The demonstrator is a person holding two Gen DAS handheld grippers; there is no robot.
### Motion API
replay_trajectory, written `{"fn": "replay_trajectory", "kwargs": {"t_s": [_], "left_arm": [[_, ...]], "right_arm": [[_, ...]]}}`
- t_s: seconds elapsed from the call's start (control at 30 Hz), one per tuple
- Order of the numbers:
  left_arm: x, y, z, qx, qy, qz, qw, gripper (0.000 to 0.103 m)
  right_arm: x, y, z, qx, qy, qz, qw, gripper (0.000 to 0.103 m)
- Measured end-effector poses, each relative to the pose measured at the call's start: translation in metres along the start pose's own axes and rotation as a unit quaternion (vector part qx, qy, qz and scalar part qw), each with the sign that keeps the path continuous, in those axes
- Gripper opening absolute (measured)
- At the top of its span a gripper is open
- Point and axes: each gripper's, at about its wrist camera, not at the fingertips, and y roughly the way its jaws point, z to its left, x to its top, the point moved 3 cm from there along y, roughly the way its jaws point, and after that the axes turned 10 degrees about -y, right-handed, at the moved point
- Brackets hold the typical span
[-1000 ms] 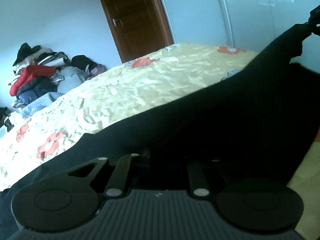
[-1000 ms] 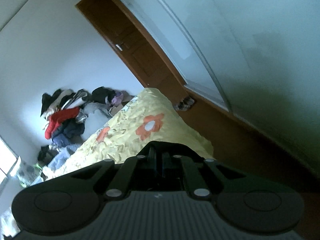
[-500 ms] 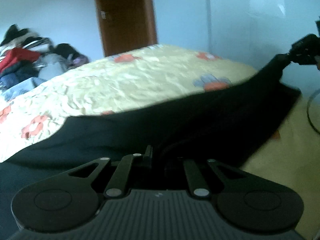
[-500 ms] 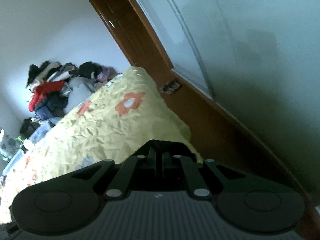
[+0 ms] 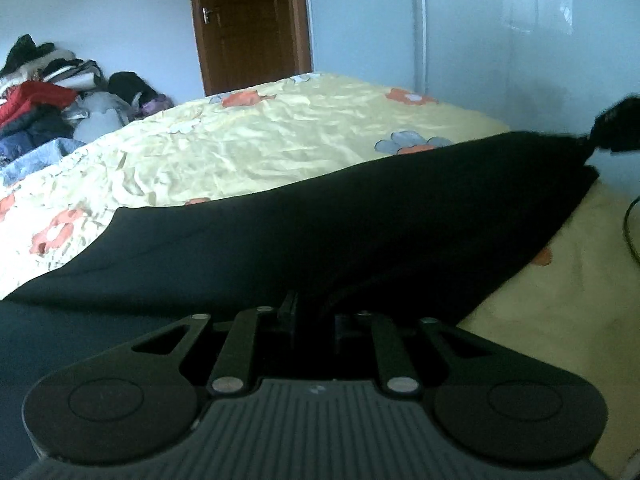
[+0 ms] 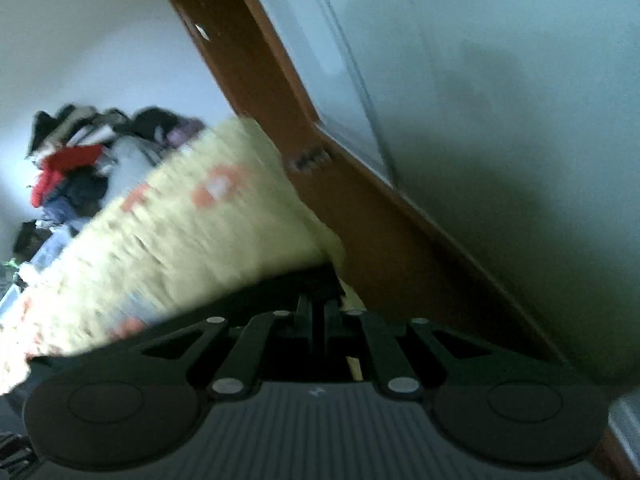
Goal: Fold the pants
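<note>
Black pants (image 5: 360, 216) stretch across the yellow flowered bed sheet (image 5: 260, 148), held up in a taut ridge between both grippers. At the bottom of the left wrist view, my left gripper (image 5: 318, 314) has dark fabric between its fingers; its jaws are opening slightly, still pinching the cloth. At the far right my right gripper (image 5: 600, 132) clamps the other end of the ridge. In the blurred right wrist view, my right gripper (image 6: 318, 312) is shut on a black fold of the pants (image 6: 280, 284), near the bed's corner (image 6: 312, 240).
A pile of clothes (image 5: 44, 92) lies past the bed's far left side, below a brown door (image 5: 248, 24). A dark cable (image 5: 628, 232) loops on the sheet at the right. Brown floor (image 6: 380, 220) and a pale wardrobe (image 6: 500, 80) border the bed.
The right gripper has sunk toward the bed with its end of the pants, so the raised fabric ridge now lies lower and flatter. The left view has turned a little.
</note>
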Motion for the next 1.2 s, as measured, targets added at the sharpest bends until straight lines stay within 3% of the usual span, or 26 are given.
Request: {"fn": "replay_trajectory", "kwargs": {"t_s": [0.23,0.33,0.4,0.47,0.53,0.57,0.6,0.67,0.73,0.83,0.9,1.03,1.07,1.13,1.2], "left_arm": [[0.003,-0.007,0.005,-0.012,-0.020,0.003,0.9997,0.019],[-0.002,-0.014,0.005,-0.026,-0.018,0.009,0.9995,0.018],[-0.007,-0.016,0.004,-0.031,-0.009,0.026,0.9991,0.026],[-0.008,-0.023,0.005,-0.034,-0.002,0.027,0.9990,0.028],[-0.008,-0.033,0.006,-0.036,0.005,0.015,0.9992,0.043],[-0.008,-0.038,0.007,-0.032,0.005,0.007,0.9994,0.055],[-0.007,-0.043,0.008,-0.026,0.003,0.000,0.9997,0.065],[-0.007,-0.051,0.013,-0.004,-0.001,-0.017,0.9998,0.076],[-0.006,-0.056,0.017,0.026,-0.004,-0.026,0.9993,0.078],[-0.011,-0.059,0.029,0.071,-0.016,-0.025,0.9971,0.079],[-0.015,-0.060,0.040,0.089,-0.037,-0.013,0.9952,0.079],[-0.025,-0.066,0.062,0.124,-0.078,-0.002,0.9892,0.079],[-0.028,-0.069,0.069,0.133,-0.087,-0.002,0.9873,0.079],[-0.031,-0.071,0.081,0.156,-0.107,-0.001,0.9820,0.079],[-0.035,-0.075,0.093,0.169,-0.131,0.005,0.9768,0.079]], "right_arm": [[0.009,-0.013,0.005,-0.007,-0.039,-0.005,0.999,0.005],[0.009,-0.016,0.008,-0.007,-0.027,-0.015,1.000,0.005],[0.010,-0.013,0.011,-0.042,-0.052,-0.010,0.998,0.015],[0.007,-0.010,0.009,-0.105,-0.078,0.008,0.991,0.019],[0.006,-0.021,0.014,-0.154,-0.108,-0.020,0.982,0.019],[0.006,-0.029,0.019,-0.155,-0.107,-0.039,0.981,0.019],[0.007,-0.034,0.025,-0.132,-0.102,-0.055,0.984,0.019],[0.005,-0.035,0.048,-0.054,-0.106,-0.056,0.991,0.019],[-0.003,-0.026,0.088,0.002,-0.161,-0.027,0.986,0.020],[-0.031,-0.023,0.165,0.030,-0.297,-0.036,0.954,0.020],[-0.057,-0.028,0.215,0.044,-0.390,-0.059,0.918,0.020],[-0.125,-0.043,0.296,0.057,-0.583,-0.089,0.806,0.020],[-0.137,-0.046,0.306,0.058,-0.606,-0.091,0.788,0.020],[-0.155,-0.049,0.323,0.062,-0.634,-0.085,0.766,0.020],[-0.166,-0.050,0.332,0.073,-0.640,-0.072,0.761,0.020]]}}
